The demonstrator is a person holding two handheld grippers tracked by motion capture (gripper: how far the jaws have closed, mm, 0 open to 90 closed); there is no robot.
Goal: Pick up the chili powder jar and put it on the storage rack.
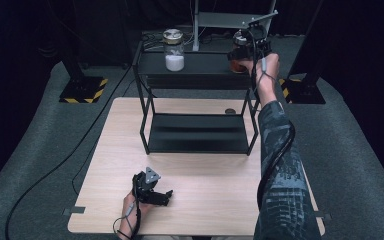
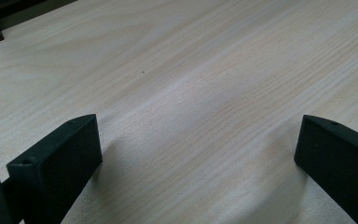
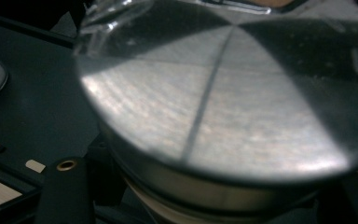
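1. On the top shelf of the black rack (image 1: 195,65), at its right end, my right gripper (image 1: 241,55) is clamped on a glass jar (image 1: 238,62) with dark reddish contents. My arm reaches out over the table from the bottom right of the high view.
2. In the right gripper view, the jar's brushed metal lid (image 3: 223,102) sits right before the camera, very close and a bit blurred. My own black jaws come up on either side beneath the lid's rim, pressed against the jar's body; the left one (image 3: 65,196) is the clearer of the two.
3. I cannot tell whether the jar's base rests on the shelf or is held just above it, since my gripper and hand cover it in the high view.
4. A second jar (image 1: 174,50), holding white powder in its lower part and wearing a metal lid as well, stands upright on the same shelf, left of centre and well apart from the one I hold.
5. The rack's lower shelf (image 1: 197,132) is dark and bare where I can see it.
6. My left gripper (image 1: 164,196) lies low on the pale wooden table (image 1: 215,185), near the front edge and well apart from the rack.
7. In the left gripper view, its two jaws stand wide apart, with only wood grain between them.
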